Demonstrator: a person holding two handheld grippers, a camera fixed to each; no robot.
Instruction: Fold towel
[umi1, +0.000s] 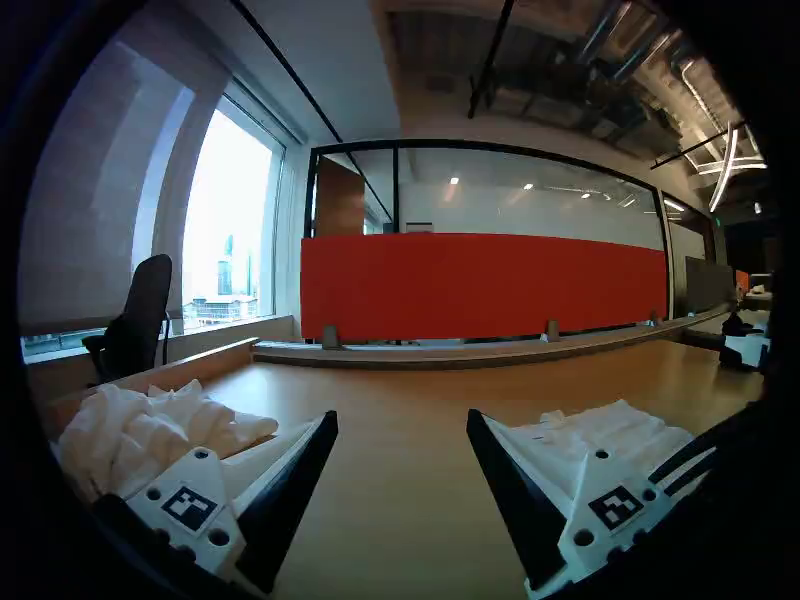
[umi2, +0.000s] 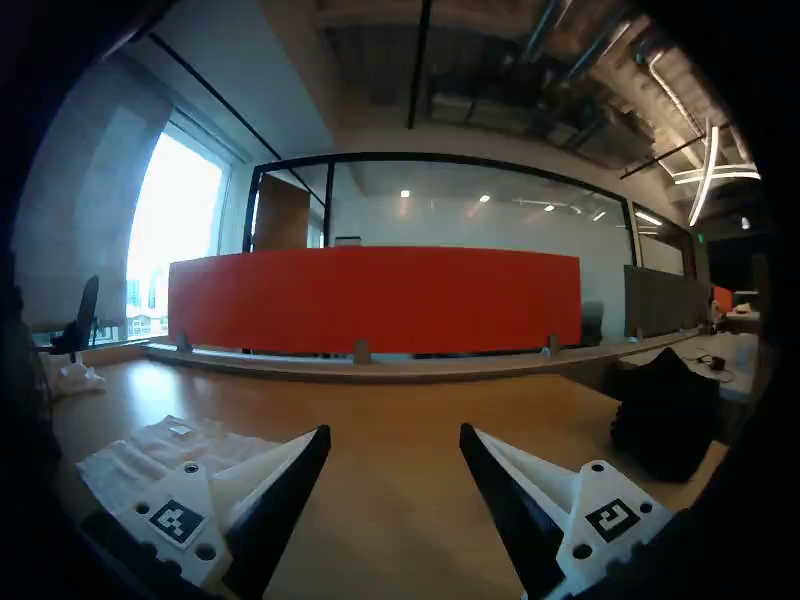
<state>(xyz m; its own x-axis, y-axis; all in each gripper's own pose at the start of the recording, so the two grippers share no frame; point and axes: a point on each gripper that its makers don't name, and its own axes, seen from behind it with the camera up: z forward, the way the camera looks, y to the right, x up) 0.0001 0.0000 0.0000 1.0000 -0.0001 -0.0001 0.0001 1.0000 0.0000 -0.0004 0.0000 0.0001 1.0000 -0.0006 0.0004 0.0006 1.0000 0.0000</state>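
Logged left gripper (umi1: 400, 480) and right gripper (umi2: 395, 490) spread apart, empty. Located white towel (umi2: 190, 440) flat on wooden table (umi2: 400, 420), just beside right gripper's left finger. Expect light, limp cloth; pinch at a near corner.

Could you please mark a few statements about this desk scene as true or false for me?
1. The left gripper is open with nothing between its fingers. True.
2. The desk divider is blue. False: it is red.
3. In the left gripper view, crumpled white towels lie on the wooden table. True.
4. The right gripper is shut on a towel. False: it is open, and the flat white towel lies on the table beside one finger.
5. In the right gripper view, a black object sits to the right. True.
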